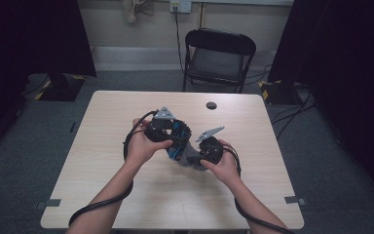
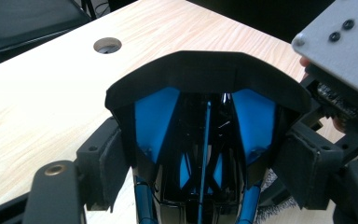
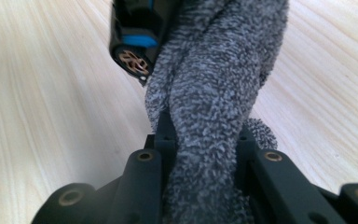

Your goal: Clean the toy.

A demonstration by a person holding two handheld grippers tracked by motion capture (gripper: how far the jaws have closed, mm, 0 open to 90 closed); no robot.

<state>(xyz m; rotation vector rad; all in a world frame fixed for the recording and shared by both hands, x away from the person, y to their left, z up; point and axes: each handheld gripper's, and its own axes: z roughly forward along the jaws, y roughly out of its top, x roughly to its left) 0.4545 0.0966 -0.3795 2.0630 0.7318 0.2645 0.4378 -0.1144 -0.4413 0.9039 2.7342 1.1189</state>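
Gripping a black-and-blue visor (image 2: 205,116) between left gripper (image 2: 205,154) pads, above the wooden table (image 1: 126,195). Pinching a fuzzy grey cloth (image 3: 214,116) in the clenched right gripper (image 3: 200,177), just beside the visor. Round hole (image 1: 211,105) in the tabletop beyond; black folding chair (image 1: 219,58) behind.

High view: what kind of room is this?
Probably a recording room or lab, not a home. A bare wooden table stands on grey carpet, black curtains hang at both sides, and cables run across the floor by a folding chair.
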